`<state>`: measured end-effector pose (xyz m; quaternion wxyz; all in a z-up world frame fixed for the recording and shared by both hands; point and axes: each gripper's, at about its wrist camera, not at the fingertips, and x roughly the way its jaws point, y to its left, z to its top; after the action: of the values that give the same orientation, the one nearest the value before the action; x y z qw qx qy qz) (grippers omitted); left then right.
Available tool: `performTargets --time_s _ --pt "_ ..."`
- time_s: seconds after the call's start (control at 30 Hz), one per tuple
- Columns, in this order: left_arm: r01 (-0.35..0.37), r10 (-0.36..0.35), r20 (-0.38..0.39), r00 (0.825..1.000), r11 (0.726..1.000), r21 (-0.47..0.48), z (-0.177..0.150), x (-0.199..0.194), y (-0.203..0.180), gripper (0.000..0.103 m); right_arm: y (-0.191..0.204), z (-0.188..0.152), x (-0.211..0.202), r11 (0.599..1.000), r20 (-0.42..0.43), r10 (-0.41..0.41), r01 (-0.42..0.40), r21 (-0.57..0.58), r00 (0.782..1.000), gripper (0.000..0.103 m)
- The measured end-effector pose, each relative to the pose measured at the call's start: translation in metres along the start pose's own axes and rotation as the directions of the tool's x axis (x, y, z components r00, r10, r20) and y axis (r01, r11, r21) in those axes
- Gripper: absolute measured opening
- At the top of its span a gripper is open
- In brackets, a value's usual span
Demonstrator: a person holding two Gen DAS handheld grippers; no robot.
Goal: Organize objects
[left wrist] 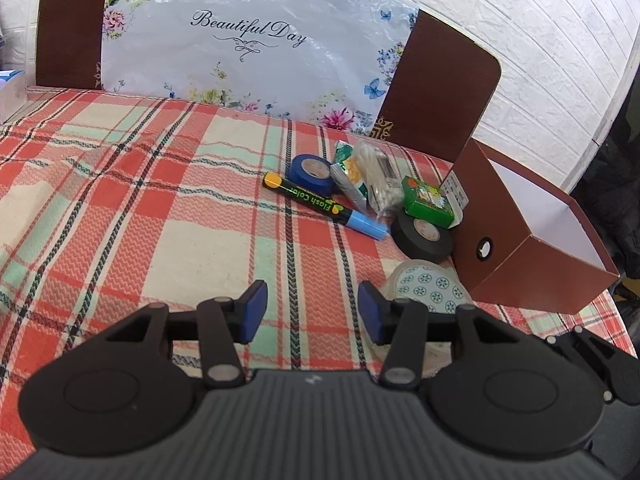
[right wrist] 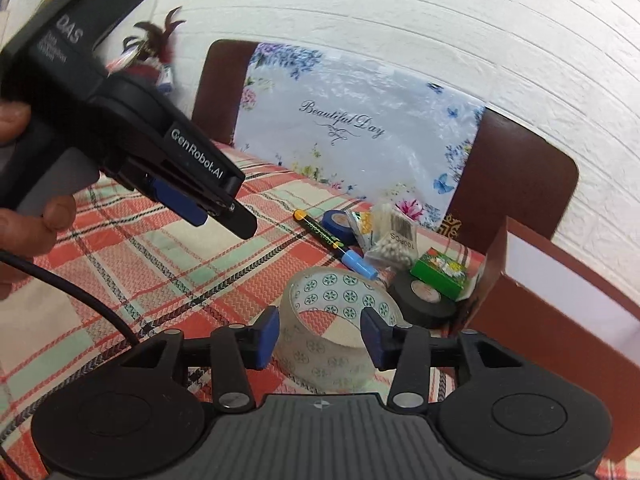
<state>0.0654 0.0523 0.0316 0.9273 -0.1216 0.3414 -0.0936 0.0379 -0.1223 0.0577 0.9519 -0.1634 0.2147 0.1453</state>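
A clear tape roll [right wrist: 340, 292] with green flower prints lies on the plaid cloth [right wrist: 168, 272], just past my right gripper [right wrist: 320, 340]. That gripper is open; its blue pads [right wrist: 268, 340] flank the roll's near wall with no visible squeeze. My left gripper [left wrist: 312, 312] is open over bare cloth [left wrist: 140, 220], and the same roll [left wrist: 428, 288] sits by its right finger. Beyond lie a black tape roll [left wrist: 424, 238], a green box [left wrist: 430, 202], a marker [left wrist: 324, 210], a blue tape roll [left wrist: 312, 174] and a bag of cotton swabs [left wrist: 380, 180].
An open brown box [left wrist: 532, 240] with a white inside stands at the right, touching the pile. A floral "Beautiful Day" bag [left wrist: 248, 36] leans on a brown headboard [left wrist: 440, 80] at the back. A hand [right wrist: 24, 216] holds the left gripper [right wrist: 236, 216] at the upper left.
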Motion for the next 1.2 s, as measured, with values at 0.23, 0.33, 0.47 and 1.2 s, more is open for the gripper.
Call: performTargets --time_s 0.23,0.33,0.47,1.2 --pt "0.015 -0.015 -0.017 1.000 1.000 0.015 0.000 0.003 -0.006 0.053 -0.009 -0.013 -0.011 0.996 -0.005 -0.008 0.009 0.092 1.000 0.058" --pt "0.027 -0.027 -0.022 0.999 0.999 0.021 0.000 0.003 -0.009 0.053 -0.012 -0.016 -0.012 0.994 -0.015 -0.016 0.018 0.108 1.000 0.060" --pt "0.043 -0.042 -0.033 0.999 0.999 0.031 0.000 0.006 -0.015 0.054 -0.017 -0.020 -0.012 0.990 -0.029 -0.018 0.022 0.138 0.999 0.066" --pt "0.152 -0.147 -0.056 0.988 0.984 0.093 0.004 0.010 -0.051 0.057 -0.030 -0.030 -0.039 0.968 -0.075 -0.130 0.143 0.205 0.989 0.074"
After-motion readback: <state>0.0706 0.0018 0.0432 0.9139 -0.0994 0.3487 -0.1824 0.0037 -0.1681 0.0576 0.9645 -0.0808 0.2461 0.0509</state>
